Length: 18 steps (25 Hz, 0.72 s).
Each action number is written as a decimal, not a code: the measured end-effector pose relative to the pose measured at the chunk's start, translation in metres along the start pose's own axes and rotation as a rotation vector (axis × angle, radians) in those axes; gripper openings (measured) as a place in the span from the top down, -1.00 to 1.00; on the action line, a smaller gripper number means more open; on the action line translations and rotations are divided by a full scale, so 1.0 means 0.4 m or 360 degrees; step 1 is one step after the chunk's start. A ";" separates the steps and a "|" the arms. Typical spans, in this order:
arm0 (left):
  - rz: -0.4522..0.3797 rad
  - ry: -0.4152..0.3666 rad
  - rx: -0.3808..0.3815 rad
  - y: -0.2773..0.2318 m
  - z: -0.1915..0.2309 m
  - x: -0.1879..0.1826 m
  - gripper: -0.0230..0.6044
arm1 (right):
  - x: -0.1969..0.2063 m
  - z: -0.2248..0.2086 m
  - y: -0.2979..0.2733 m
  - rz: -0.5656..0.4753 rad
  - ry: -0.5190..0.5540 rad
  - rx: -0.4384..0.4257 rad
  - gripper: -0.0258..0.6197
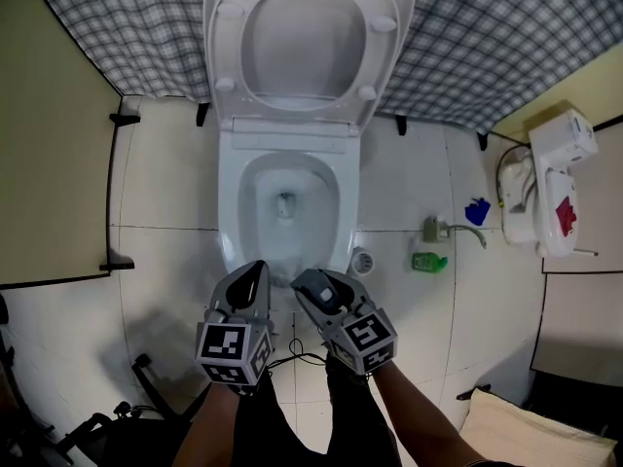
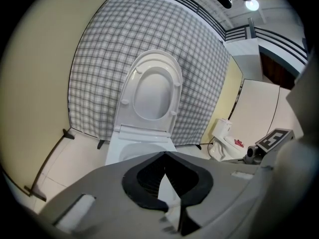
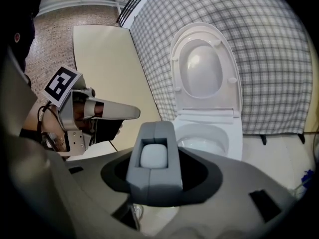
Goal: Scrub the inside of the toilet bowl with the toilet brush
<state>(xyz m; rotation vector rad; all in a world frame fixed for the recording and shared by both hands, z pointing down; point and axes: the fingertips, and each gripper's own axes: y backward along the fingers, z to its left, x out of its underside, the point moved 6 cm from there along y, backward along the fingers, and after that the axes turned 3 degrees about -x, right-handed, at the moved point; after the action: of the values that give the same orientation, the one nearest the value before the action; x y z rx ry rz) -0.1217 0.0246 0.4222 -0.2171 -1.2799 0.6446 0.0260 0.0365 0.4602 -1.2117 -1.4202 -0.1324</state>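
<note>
The white toilet stands straight ahead with its lid and seat raised against a plaid curtain, so the bowl is open. Both grippers hover side by side just before the bowl's front rim. My right gripper is shut on a grey, seamed handle with a white button, which looks like the toilet brush's handle. The brush head is hidden below the jaws. My left gripper holds nothing; its dark ribbed pads leave only a thin slit between them.
A round white cup sits on the tiled floor right of the bowl, with a green object and a blue one beyond it. A white fixture stands at the right wall and a cream partition at the left. A black cable lies near the feet.
</note>
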 end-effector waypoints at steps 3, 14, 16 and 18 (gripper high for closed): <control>-0.0012 0.0024 0.0009 -0.001 0.010 0.002 0.89 | -0.013 0.016 -0.059 -0.0039 0.0008 -0.0009 0.21; -0.0054 0.0027 0.0003 -0.004 0.079 -0.026 0.89 | -0.182 -0.065 -0.266 -0.0257 0.0232 0.0108 0.21; -0.0062 0.0027 0.0002 -0.005 0.094 -0.033 0.89 | -0.207 -0.085 -0.292 -0.0267 0.0272 0.0138 0.21; -0.0065 0.0029 -0.0001 -0.006 0.107 -0.037 0.89 | -0.229 -0.104 -0.316 -0.0276 0.0312 0.0167 0.21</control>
<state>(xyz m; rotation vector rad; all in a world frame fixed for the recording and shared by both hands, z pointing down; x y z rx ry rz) -0.1631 0.0059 0.4237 -0.1964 -1.2638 0.6058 -0.0581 -0.1011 0.4696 -0.9618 -1.3415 -0.2852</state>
